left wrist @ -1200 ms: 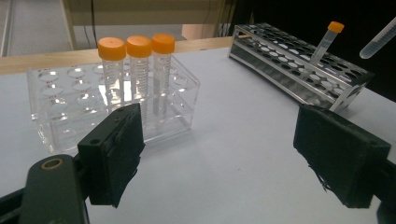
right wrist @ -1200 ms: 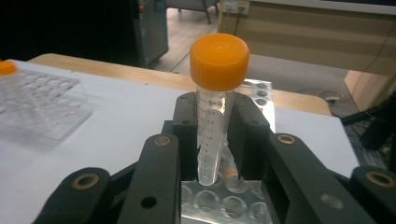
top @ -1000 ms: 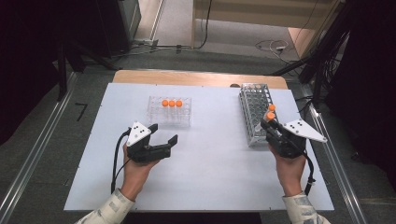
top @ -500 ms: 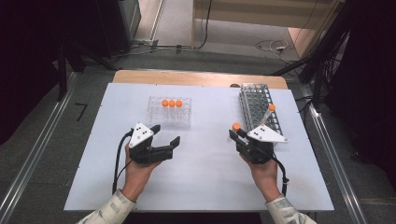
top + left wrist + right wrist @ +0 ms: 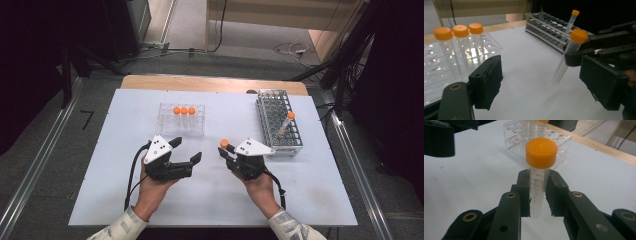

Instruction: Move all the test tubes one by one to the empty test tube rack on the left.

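High view: a white table [image 5: 210,200] carries a clear plastic rack [image 5: 182,120] at centre-far, holding three orange-capped tubes [image 5: 184,111] in a row, and a grey metal rack [image 5: 278,122] at far right, in which one orange-capped tube [image 5: 288,121] leans. Near the middle of the table, the right gripper [image 5: 226,152] pinches an orange-capped tube [image 5: 224,144] just below its cap; this held tube stands between the two racks, closer to the near edge than either. To its left, just apart, the left gripper [image 5: 186,151] has its jaws spread with nothing between them, and these jaws have just been closing slightly. Left gripper view: the two black pads [image 5: 487,81] stand wide apart over bare table; the held tube [image 5: 567,53] hangs tilted in the right gripper [image 5: 574,56] at the right, its clear tip above the table surface, with the metal rack [image 5: 549,27] and its leaning tube [image 5: 572,18] beyond, and the three capped tubes [image 5: 460,40] in the clear rack [image 5: 439,75] at the left. Right gripper view: the jaws press on both sides of the graduated tube [image 5: 539,180], whose orange cap rises above the fingertips; the clear rack [image 5: 536,137] lies beyond it, and one jaw of the left gripper shows at upper left.
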`<state>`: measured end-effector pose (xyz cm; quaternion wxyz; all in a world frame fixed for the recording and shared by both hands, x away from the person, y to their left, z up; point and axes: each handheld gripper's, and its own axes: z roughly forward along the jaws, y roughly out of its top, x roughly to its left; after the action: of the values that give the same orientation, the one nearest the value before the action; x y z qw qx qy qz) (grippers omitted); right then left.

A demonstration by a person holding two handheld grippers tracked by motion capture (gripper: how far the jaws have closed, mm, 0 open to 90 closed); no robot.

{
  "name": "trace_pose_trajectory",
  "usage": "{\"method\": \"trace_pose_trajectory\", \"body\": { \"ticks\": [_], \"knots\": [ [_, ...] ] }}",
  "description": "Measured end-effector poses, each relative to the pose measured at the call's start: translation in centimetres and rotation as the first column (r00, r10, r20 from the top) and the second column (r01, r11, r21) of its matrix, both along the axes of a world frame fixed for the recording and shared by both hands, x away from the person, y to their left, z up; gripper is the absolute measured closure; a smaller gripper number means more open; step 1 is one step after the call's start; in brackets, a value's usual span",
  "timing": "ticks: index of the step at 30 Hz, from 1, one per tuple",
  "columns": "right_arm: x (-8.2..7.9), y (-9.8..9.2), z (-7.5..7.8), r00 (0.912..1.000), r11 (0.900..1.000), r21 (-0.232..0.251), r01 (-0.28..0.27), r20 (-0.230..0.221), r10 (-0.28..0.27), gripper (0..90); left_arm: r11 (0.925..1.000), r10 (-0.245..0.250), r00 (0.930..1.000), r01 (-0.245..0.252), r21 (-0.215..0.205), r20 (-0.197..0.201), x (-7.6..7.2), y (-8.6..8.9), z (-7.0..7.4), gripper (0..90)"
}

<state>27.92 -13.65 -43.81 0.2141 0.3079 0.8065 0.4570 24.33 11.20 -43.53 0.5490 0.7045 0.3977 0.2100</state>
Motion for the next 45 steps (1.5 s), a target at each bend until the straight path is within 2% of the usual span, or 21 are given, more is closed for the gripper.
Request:
{"method": "trace_pose_trajectory", "body": {
  "ticks": [5,12,17,27,37,45],
  "knots": [
    [-0.3,2.0,-0.6,0.9985,0.998,-0.015,-0.053,-0.010,0.053,71.9,0.9993,-0.034,0.9994,0.034,-0.014,0.005,-0.2,-0.4,0.2,22.1],
    [-0.8,4.1,-1.1,0.9941,0.994,-0.026,-0.106,-0.025,0.105,71.9,0.9958,-0.087,0.9962,0.087,-0.026,0.006,-0.3,-0.5,0.3,34.2],
    [-1.4,5.1,-1.1,0.9911,0.991,-0.022,-0.131,-0.029,0.130,71.9,0.9949,-0.101,0.9948,0.101,-0.006,0.012,-0.2,-0.5,0.2,42.4],
    [-1.8,5.5,-1.0,0.9883,0.989,-0.018,-0.150,-0.033,0.149,71.9,0.9939,-0.106,0.9941,0.105,0.033,0.025,-0.2,-0.7,-0.1,59.9],
    [-1.8,5.4,-0.9,0.9883,0.989,-0.013,-0.150,-0.032,0.149,71.9,0.9926,-0.111,0.9932,0.109,0.052,0.034,-0.4,-0.7,-0.2,68.3],
    [-1.7,5.3,-1.0,0.9878,0.988,-0.009,-0.152,-0.036,0.152,71.5,0.9933,-0.106,0.9937,0.104,0.051,0.036,-0.4,-0.7,-0.2,69.8]
  ]
}}
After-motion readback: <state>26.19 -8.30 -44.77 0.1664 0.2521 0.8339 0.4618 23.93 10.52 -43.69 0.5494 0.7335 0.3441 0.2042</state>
